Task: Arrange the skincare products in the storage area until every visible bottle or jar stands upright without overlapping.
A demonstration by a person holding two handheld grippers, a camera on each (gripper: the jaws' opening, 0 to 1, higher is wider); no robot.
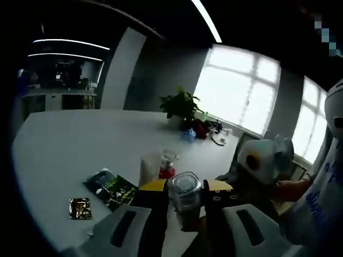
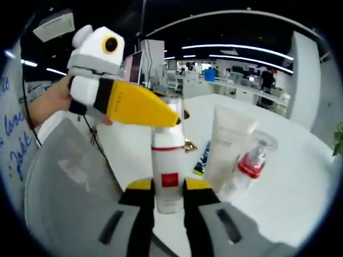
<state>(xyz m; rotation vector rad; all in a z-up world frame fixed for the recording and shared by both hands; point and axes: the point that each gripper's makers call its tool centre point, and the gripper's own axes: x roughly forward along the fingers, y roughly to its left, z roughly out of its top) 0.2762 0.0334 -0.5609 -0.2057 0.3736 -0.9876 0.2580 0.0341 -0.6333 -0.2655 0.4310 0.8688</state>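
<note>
On a white worktop (image 1: 69, 155) in an open-plan office, the left hand-held gripper (image 1: 185, 201) has its yellow-tipped jaws closed against the sides of a clear bottle (image 1: 185, 194) with a see-through cap, seen from above between the jaws. Just beyond that bottle stands a white tube (image 1: 149, 168), and touching or just beside the tube is a small bottle with a red collar (image 1: 168, 164). To the left of the tube, dark sachets (image 1: 111, 188) lie flat on the worktop, with a smaller gold-printed sachet (image 1: 80, 208) nearer the camera and apart from them. Far behind the tube, a potted plant (image 1: 181, 104) sits near the bright windows. To the right of the clear bottle, a person's hand (image 1: 292, 190) grips the other gripper's white body.

In the right gripper view, the right hand-held gripper (image 2: 169, 195) is closed around the lower part of a white bottle with a red label (image 2: 168, 174), which stands upright on the worktop (image 2: 289, 182). The left hand-held gripper (image 2: 161, 110) comes in from the left, its yellow jaws reaching the top of that white bottle. Just to the right of the white bottle the tube (image 2: 228, 147) stands upright, and the red-collared bottle (image 2: 251, 163) stands right beside it.
</note>
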